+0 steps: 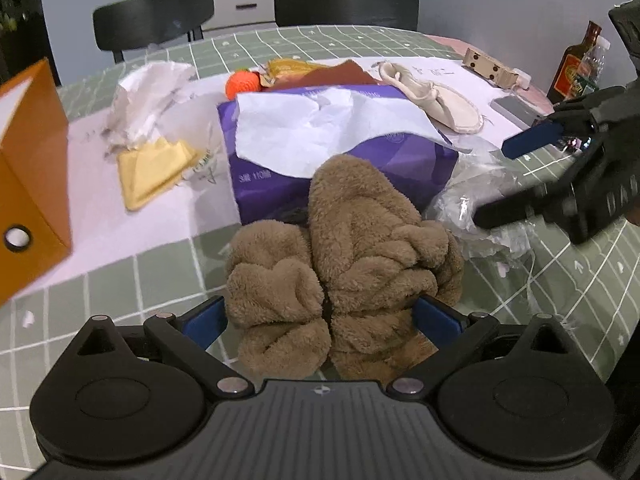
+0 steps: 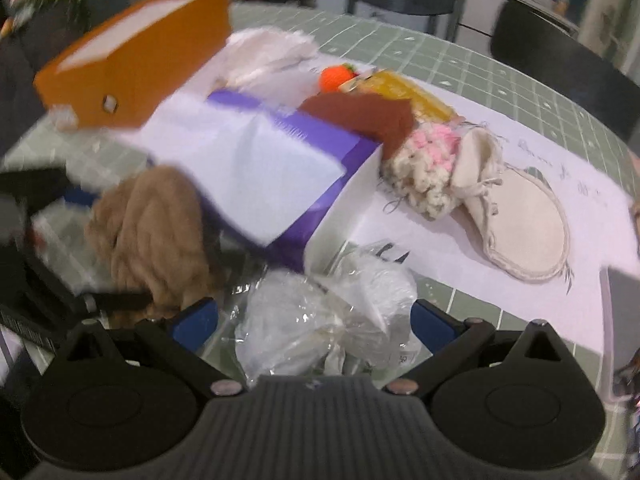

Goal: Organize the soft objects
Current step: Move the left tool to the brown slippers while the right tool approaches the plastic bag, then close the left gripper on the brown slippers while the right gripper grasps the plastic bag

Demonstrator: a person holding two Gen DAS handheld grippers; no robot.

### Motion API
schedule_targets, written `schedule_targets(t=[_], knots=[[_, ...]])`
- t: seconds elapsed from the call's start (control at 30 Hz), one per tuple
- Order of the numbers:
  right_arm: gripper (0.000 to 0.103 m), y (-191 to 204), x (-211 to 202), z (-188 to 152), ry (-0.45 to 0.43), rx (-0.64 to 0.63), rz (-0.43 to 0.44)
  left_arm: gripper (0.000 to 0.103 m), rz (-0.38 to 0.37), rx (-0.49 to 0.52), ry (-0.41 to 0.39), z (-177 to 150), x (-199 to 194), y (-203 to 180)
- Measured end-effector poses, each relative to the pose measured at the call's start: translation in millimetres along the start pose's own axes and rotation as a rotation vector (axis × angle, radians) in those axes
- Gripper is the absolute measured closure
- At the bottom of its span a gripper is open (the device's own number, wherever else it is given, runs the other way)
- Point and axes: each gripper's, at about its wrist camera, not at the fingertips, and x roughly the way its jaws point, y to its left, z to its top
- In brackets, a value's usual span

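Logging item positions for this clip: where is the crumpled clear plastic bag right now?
The crumpled clear plastic bag lies on the green checked tablecloth between the open right claw's fingers, right of the brown fleece bundle, beside the purple tissue box.

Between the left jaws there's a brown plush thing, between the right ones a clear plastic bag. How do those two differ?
The brown plush is opaque, fuzzy and folded into thick lobes; the clear plastic bag is see-through, glossy and crumpled thin. The plush lies against the purple tissue box, under its white sheet; the bag lies beside the box's corner. Both sit on the green checked tablecloth between open jaws, left gripper and right gripper, neither visibly squeezed.
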Motion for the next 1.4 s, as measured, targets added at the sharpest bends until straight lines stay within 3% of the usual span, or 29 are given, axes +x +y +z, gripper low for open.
schedule_targets(t=[0.33,0.63,0.73,0.87,1.0,1.1,1.13,1.3,1.4], knots=[[0.003,-20,11,0,-0.036,0.214,-0.060,0.000,-0.103,-0.029,0.014,-6,15,4],[0.003,-35,33,-7,-0.018,0.356,-0.065,0.000,-0.079,0.012,0.005,-8,18,-6],[0.002,-41,45,-11,0.021,0.408,-0.027,0.000,-0.072,0.022,0.004,-8,19,-8],[0.004,-38,47,-14,0.017,0.417,-0.046,0.000,-0.068,0.057,0.001,-11,20,-11],[0.015,-32,46,-13,0.013,0.390,-0.079,0.000,-0.036,0.140,-0.023,-19,21,-22],[0.027,-34,42,-15,0.006,0.385,-0.084,0.000,-0.048,0.130,-0.033,-21,18,-21],[0.041,-36,40,-15,0.003,0.393,-0.066,0.000,-0.055,0.122,-0.038,-21,18,-20],[0.044,-32,30,-14,-0.027,0.379,-0.047,0.001,-0.076,0.127,-0.056,-23,13,-18],[0.045,-26,25,-12,-0.037,0.346,-0.059,0.014,-0.088,0.136,-0.064,-25,8,-20]])
